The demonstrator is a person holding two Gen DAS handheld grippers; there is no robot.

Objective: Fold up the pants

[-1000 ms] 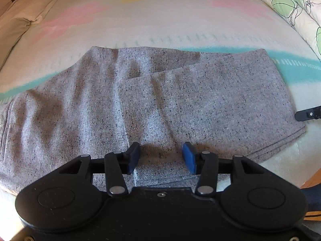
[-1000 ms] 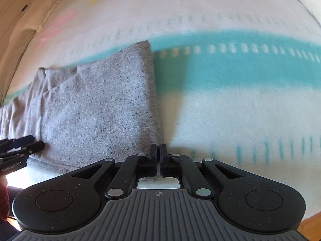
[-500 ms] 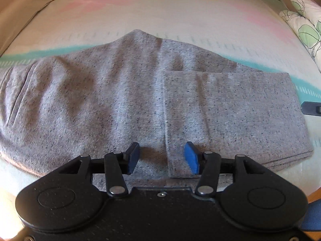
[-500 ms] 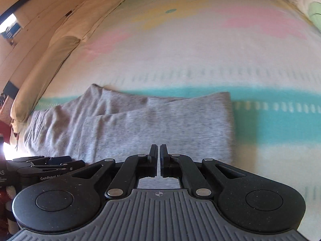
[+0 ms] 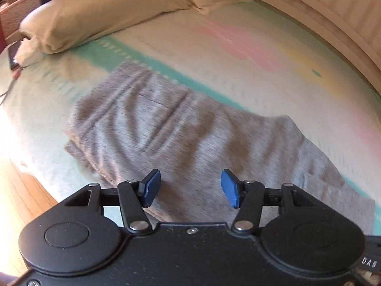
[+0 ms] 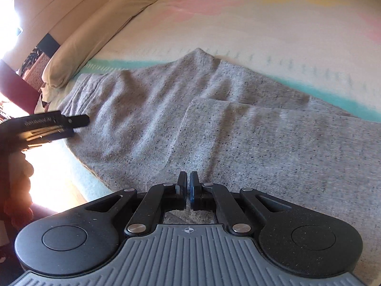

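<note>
Left claw (image 5: 188, 188) gapes over pants (image 5: 181, 138); right claw (image 6: 187, 187) pinched together, empty.

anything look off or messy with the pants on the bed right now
Nothing is damaged or spilled. The grey pants lie only partly folded on the bed cover: one leg end is doubled back over the rest, and the upper part is rumpled into ridges. The left gripper is open, the right gripper shut and empty.

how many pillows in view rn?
1 beige pillow, at the head of the bed beyond the grey pants; the right wrist view shows it too, upper left. Others may lie outside both frames.
</note>
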